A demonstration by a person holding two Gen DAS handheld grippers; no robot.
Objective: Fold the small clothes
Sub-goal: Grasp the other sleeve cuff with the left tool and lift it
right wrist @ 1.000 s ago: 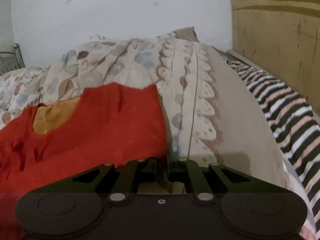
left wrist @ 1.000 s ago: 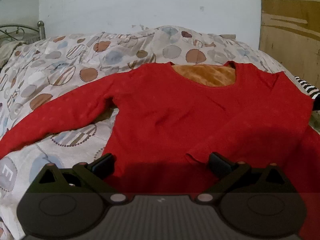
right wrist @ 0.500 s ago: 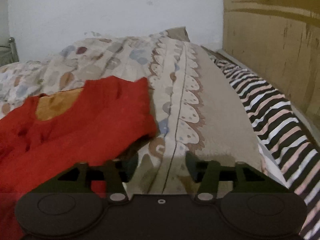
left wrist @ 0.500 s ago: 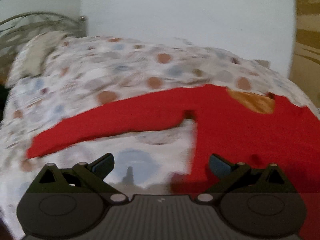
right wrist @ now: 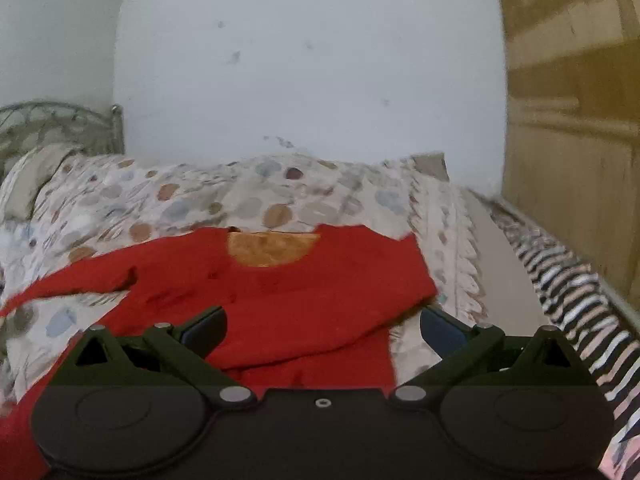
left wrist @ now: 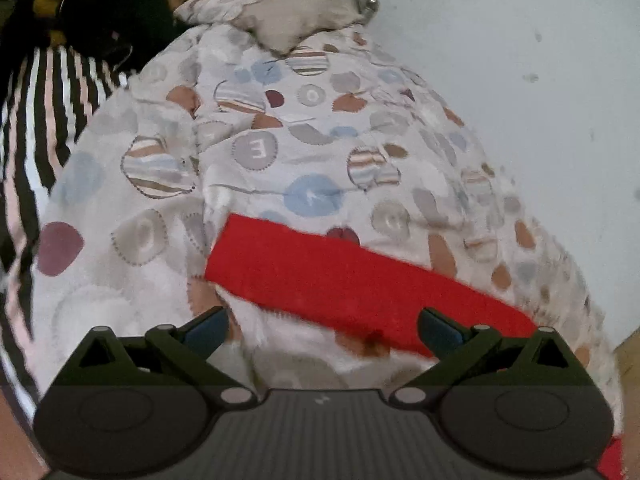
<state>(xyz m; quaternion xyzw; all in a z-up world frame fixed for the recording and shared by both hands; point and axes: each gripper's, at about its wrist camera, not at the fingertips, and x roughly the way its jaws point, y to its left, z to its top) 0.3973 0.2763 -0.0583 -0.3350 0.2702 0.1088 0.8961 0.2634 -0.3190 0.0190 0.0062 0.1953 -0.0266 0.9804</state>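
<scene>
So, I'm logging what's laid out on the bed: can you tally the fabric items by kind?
Red long-sleeved top: 1
Spotted duvet: 1
Striped sheet: 1
Pillow: 1
Total: 4

We see a bedroom in a home. A bed fills most of both views, covered with a quilt (left wrist: 280,152) printed with round patches in blue, brown and grey. A pillow (left wrist: 280,20) lies at its head, near a curved metal bed frame (right wrist: 60,120). Under the quilt we see a striped sheet (right wrist: 580,312). Behind the bed stands a plain white wall (right wrist: 300,60) with some small marks, and beside it a wooden panel (right wrist: 568,120).
</scene>
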